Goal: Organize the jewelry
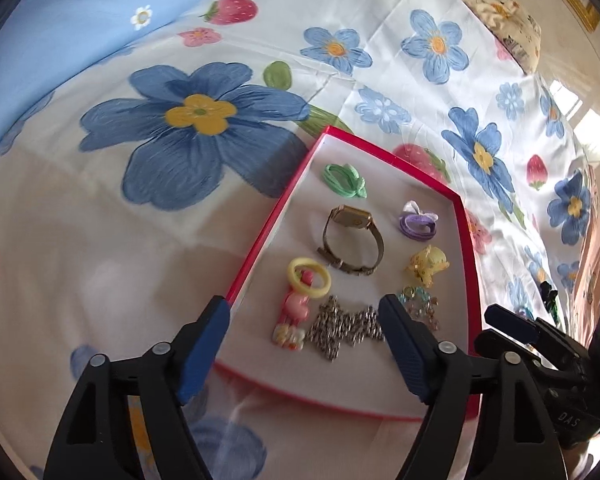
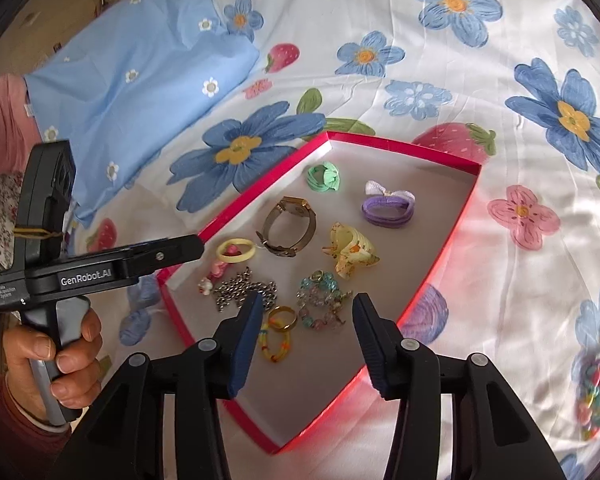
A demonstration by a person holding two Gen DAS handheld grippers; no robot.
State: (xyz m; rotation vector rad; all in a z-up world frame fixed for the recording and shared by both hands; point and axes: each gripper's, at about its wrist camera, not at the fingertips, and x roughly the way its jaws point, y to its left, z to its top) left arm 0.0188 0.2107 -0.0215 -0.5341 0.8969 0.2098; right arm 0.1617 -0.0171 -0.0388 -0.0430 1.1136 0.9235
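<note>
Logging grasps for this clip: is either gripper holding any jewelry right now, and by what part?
Nothing is held. The left gripper and right gripper are both open, with nothing between their fingers, above the red box.

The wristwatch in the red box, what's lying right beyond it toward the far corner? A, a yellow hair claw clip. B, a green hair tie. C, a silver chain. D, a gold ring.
B: in the right wrist view the green hair tie lies just past the wristwatch near the far corner of the red box; the chain and ring lie on the near side, and the clip lies off to its right.
</note>
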